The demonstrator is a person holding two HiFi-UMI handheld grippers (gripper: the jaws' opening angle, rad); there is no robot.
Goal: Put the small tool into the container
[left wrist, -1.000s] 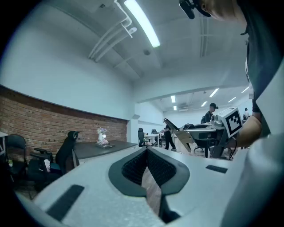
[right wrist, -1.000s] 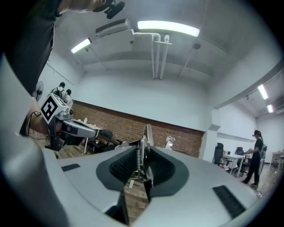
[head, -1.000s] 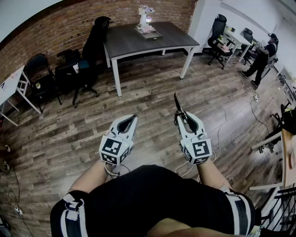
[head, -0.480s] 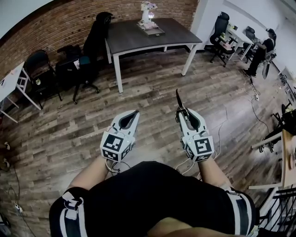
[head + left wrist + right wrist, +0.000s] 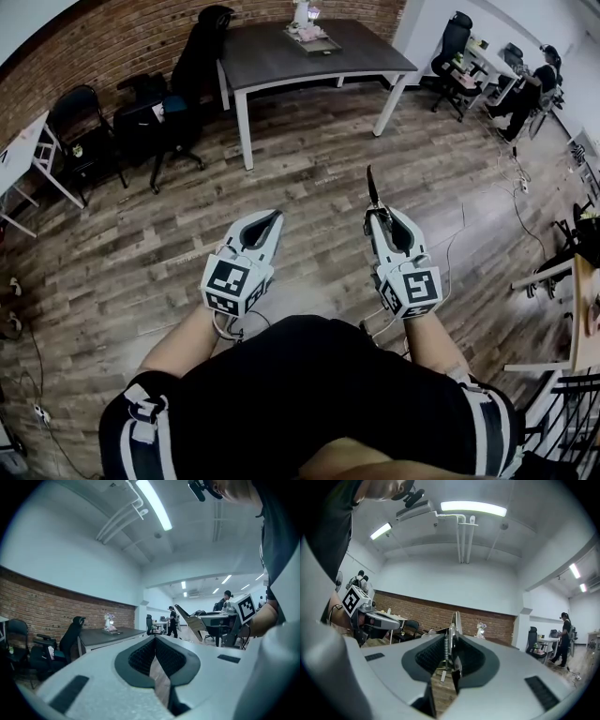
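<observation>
Grey table (image 5: 272,61), red-brick wall (image 5: 122,33), brown plank floor (image 5: 309,178)

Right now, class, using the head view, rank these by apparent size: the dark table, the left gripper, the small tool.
Largest: dark table.
Next: left gripper, though nearness to the camera inflates it.
Smallest: small tool, only its tip showing beyond the right gripper.

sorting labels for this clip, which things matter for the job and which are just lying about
Job: small tool; right gripper, shut on it. No sure container in view.
Lying about: dark table; black chairs; left gripper, empty.
</observation>
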